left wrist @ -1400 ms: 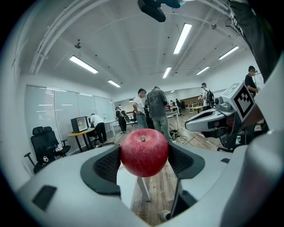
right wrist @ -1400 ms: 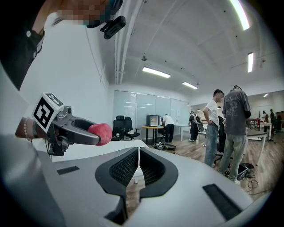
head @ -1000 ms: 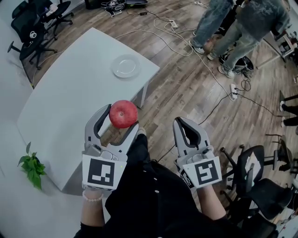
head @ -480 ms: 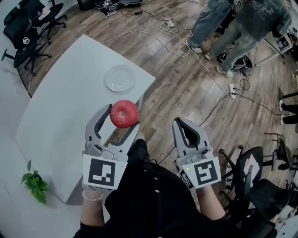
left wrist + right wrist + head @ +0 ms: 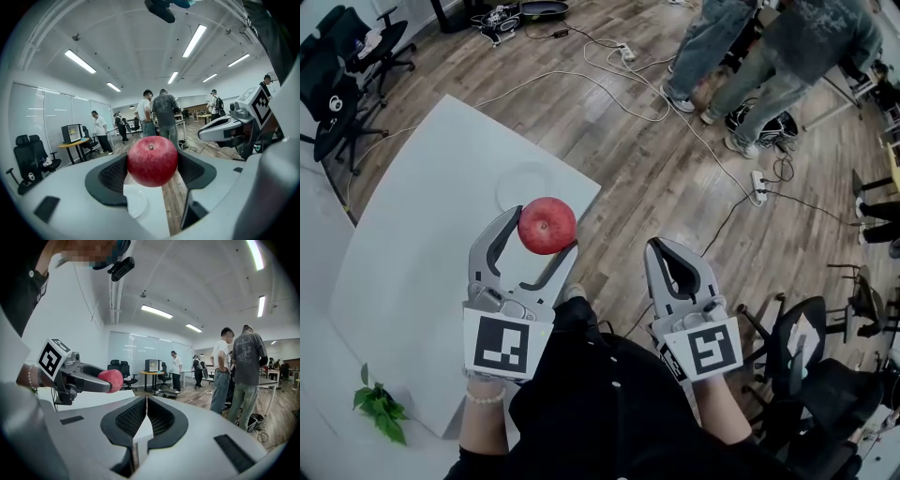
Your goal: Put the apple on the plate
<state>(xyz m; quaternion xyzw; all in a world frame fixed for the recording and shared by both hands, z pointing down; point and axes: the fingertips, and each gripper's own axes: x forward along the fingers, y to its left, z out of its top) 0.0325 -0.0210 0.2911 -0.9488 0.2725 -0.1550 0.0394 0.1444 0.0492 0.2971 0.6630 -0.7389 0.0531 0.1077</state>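
While the left tongs [image 5: 542, 232] clamp the apple [image 5: 547, 225], the plate [image 5: 521, 178] (white) sits nearer.

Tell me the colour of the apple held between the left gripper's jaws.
The apple is red, shown best in the left gripper view.

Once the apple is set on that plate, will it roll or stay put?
The apple looks round and smooth, so it may roll a little; the plate has a shallow rim that would probably stop it. It seems firm: the left claw grips its sides without denting it.
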